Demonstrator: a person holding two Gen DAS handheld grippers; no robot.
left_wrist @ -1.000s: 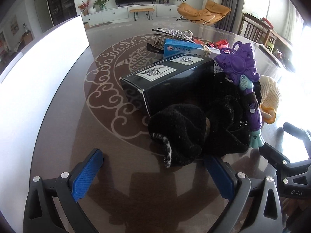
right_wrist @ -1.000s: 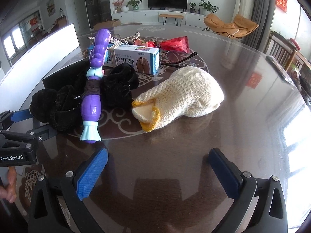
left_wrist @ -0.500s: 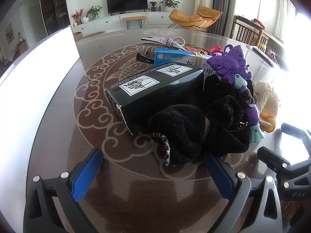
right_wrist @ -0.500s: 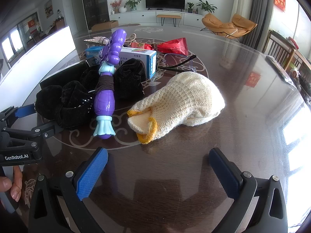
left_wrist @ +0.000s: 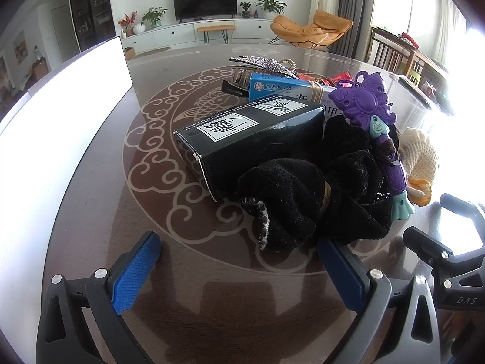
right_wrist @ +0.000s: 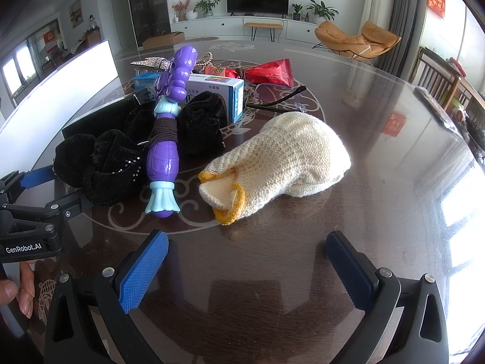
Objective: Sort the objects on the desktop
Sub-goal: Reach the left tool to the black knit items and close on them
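Observation:
A pile of objects lies on the dark glass table (left_wrist: pixel 100 200). In the left wrist view my open, empty left gripper (left_wrist: pixel 239 261) sits just short of a black velvet bow (left_wrist: pixel 303 194) and a black box (left_wrist: pixel 251 139). A purple toy wand (left_wrist: pixel 372 115) leans across the bow. In the right wrist view my open, empty right gripper (right_wrist: pixel 247 261) faces a cream knit glove (right_wrist: pixel 282 163) with a yellow cuff. The wand (right_wrist: pixel 166 139), bow (right_wrist: pixel 100 163) and a blue-and-white medicine box (right_wrist: pixel 218 91) lie to its left.
A red snack packet (right_wrist: pixel 269 71), black-framed glasses (right_wrist: pixel 279 103) and a rhinestone hair clip (left_wrist: pixel 260 63) lie behind the pile. A white board (left_wrist: pixel 45 127) stands along the table's left edge. The left gripper's body (right_wrist: pixel 33 212) shows in the right wrist view.
Both grippers have drawn a little closer to the pile. The objects sit larger and more central in both views. Nothing on the table has moved.

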